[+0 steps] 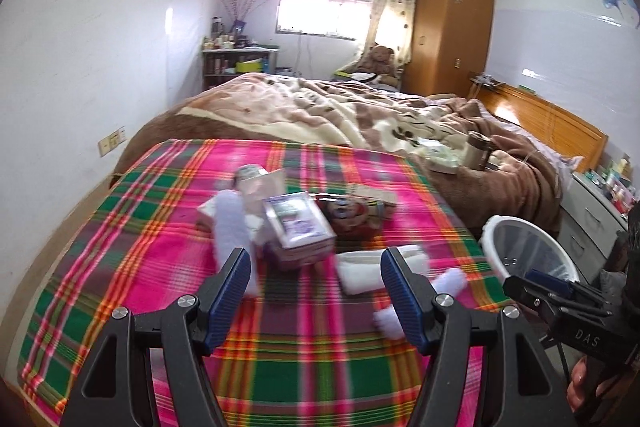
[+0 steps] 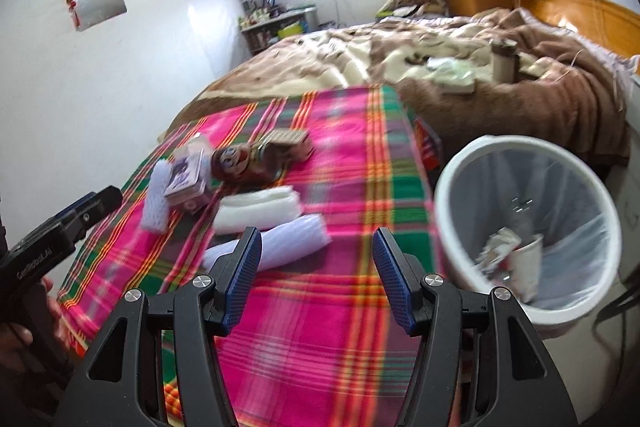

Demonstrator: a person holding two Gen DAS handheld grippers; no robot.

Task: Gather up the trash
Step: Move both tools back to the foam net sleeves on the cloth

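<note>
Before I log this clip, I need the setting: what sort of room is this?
A bedroom in a home, most likely: a bed with a rumpled brown blanket, a wooden wardrobe by the curtained window, and a teddy bear.

My left tool [image 1: 316, 291] and right tool [image 2: 316, 271] both tilt downward, jaws parted and empty, side by side; my fingers [image 1: 578, 383] wrap the right tool's handle.
</note>
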